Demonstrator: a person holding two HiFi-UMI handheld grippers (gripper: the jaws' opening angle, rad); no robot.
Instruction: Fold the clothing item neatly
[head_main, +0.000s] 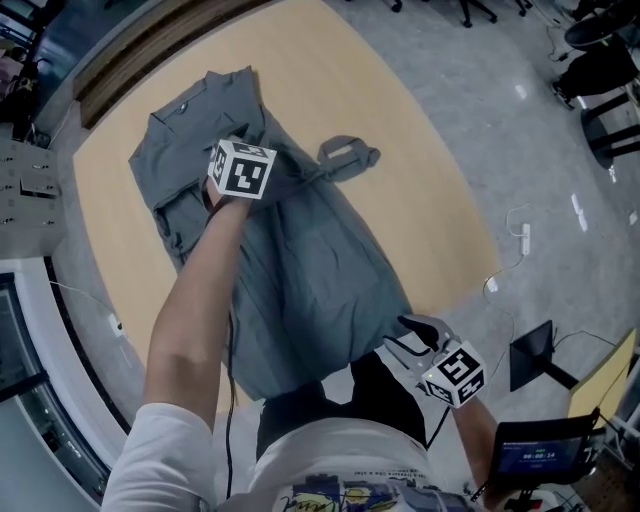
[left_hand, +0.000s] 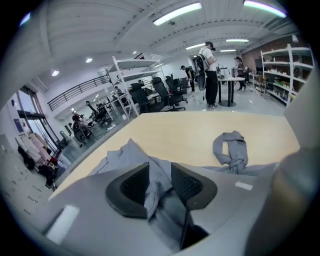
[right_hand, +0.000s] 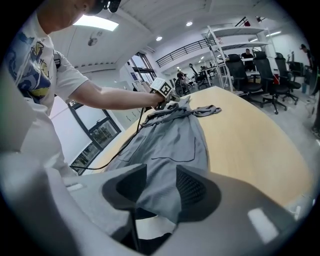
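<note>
A grey garment (head_main: 300, 260) lies lengthwise on the oval wooden table (head_main: 350, 80), with a knotted strip (head_main: 348, 157) sticking out to the right near its far end. My left gripper (head_main: 240, 165) rests on the garment's upper part. In the left gripper view its jaws (left_hand: 160, 182) stand apart, and a thin ridge of the garment (left_hand: 150, 192) rises between the pads without being pressed. My right gripper (head_main: 405, 340) is at the near table edge. In the right gripper view, the right gripper (right_hand: 161, 187) is shut on the garment's (right_hand: 170, 145) near hem.
A black cable (head_main: 230, 400) runs along the person's left arm. Office chairs (head_main: 600, 70) stand on the floor at the upper right, a white plug (head_main: 525, 238) and a screen (head_main: 540, 455) at the right. People (left_hand: 207, 75) stand far beyond the table (left_hand: 190, 130).
</note>
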